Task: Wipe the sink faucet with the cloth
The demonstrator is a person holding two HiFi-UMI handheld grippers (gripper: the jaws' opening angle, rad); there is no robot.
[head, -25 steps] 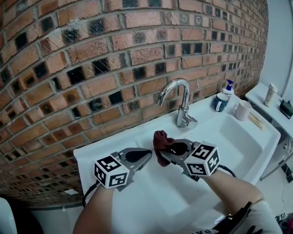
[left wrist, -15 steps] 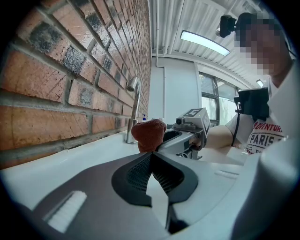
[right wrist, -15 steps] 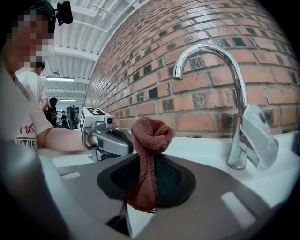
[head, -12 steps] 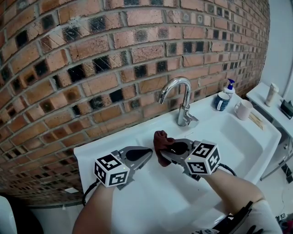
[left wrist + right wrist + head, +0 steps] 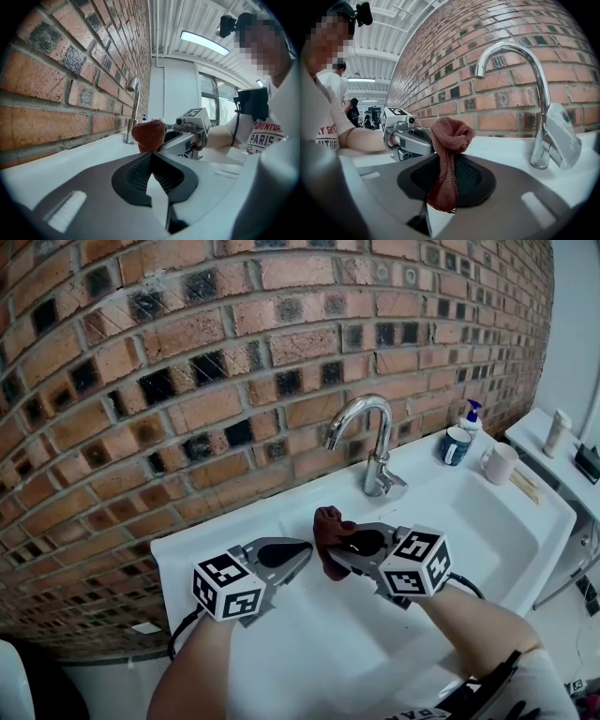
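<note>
You stood at a white sink [image 5: 187, 554] set against a wall of red and dark bricks [image 5: 234, 352], which served as the working surface. The chrome faucet [image 5: 375, 442] rose at the back rim with its spout curved over toward the basin. On the rim to its right stood a soap bottle [image 5: 469, 418], a blue cup [image 5: 454, 448] and a white mug [image 5: 496, 466], and a separate white shelf [image 5: 548, 460] further right carried a small bottle [image 5: 556, 433]. The gripper views showed a ribbed ceiling with strip lights and windows behind you. Both your forearms reached in from the lower edge over the front of the basin, and the two grippers were turned inward so that their tips faced each other. The right gripper [image 5: 336, 554] had its fingers clamped on the reddish-brown cloth [image 5: 328, 532], which bunched in a knob above the fingers and hung in a fold down between them. The cloth was held in front of the faucet and well apart from it, touching neither spout nor base. The left gripper [image 5: 298, 557] had its fingers together at the tips with nothing between them, and sat just beside the cloth; contact with it could not be confirmed.
</note>
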